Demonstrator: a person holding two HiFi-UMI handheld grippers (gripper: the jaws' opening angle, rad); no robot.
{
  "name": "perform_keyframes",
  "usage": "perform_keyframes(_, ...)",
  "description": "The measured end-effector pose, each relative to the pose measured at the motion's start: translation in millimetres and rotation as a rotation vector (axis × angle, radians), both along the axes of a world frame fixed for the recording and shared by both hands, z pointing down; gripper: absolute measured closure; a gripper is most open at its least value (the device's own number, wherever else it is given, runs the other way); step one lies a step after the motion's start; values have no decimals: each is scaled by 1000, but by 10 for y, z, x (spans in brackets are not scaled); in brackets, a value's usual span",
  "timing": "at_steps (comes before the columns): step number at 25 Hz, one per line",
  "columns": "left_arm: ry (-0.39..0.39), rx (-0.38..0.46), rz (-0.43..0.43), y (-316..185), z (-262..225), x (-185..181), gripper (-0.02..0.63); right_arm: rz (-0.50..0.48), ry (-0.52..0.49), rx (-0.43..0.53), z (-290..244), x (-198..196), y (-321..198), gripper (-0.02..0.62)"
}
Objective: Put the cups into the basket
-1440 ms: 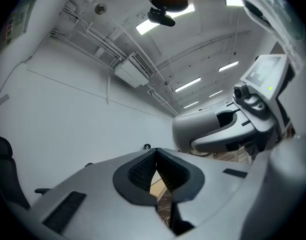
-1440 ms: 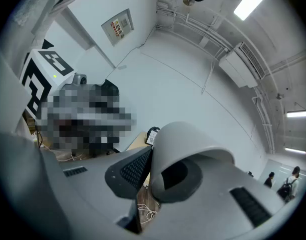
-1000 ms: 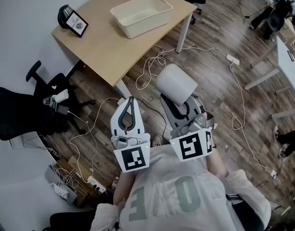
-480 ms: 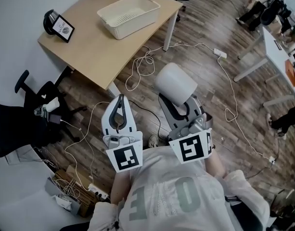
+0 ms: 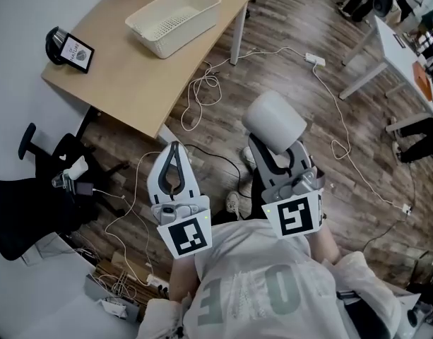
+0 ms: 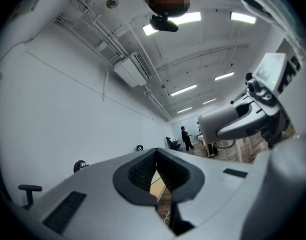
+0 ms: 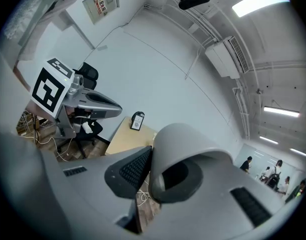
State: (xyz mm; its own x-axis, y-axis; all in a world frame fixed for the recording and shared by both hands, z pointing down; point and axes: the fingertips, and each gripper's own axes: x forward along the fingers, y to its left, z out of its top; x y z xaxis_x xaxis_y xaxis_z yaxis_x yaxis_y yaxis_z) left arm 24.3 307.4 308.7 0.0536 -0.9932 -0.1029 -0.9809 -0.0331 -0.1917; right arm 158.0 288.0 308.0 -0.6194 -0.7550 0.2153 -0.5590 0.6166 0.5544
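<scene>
Noting, far left, a small framed card [image 5: 73, 51] leaning at a corner of the wooden surface [image 5: 131, 83], well clear of the work. Seeing the white basket [image 5: 172, 20] lying open side up toward the far edge of that surface, apparently empty, likely set there for dropping cups in from above. Spotting loose cables [image 5: 202, 94] trailing over the floor on this side of the surface, worth stepping around.

Holding the left hand-held gripper [image 5: 175, 147] low over the floor, well apart from the basket, tips pressing together and pinching nothing. Probably resting idle, leaving the carrying to the other side.

Carrying the pale grey cup [image 5: 274, 121] in the right hand-held gripper [image 5: 280, 147], pinching it on its side, with one ribbed pad [image 7: 133, 169] pressing flat against the outer wall and the mouth facing back toward the hand. Hanging over the floor, well short of surface and basket, so judging this as the carry step, with the placing not yet done. Gripping across the wall, likely for a firm hold on a smooth round body. Needing a reach forward and left over the basket rim before letting go.
</scene>
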Motion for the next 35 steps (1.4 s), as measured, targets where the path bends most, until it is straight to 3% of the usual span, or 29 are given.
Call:
perform_keyframes(11,-31,-13,15,-581,5,36,598,-10,7,11,-28,-49,-562,558)
perform_keyframes(17,-121,-9,20,-1025,-54,99,598,-27,-8,27,-66,-123,-1079,558)
perform_keyframes(22,-46,-16,-50,-1569,-79,33,598,-72,21,-5,26,-167,-1679,558)
perform_keyframes(26,-86,-5,-95,-2048,-216,-16,598,-109,15,-16,3,-201,-2218,560)
perform_keyframes(29,-44,2,-139,-2386,-298,-120,598,-139,0,-17,-33,-294,-2575,558)
perform_keyframes(35,-65,0,-180,-3014,-357,-315,598,-165,-24,-13,-67,-470,-3290,560)
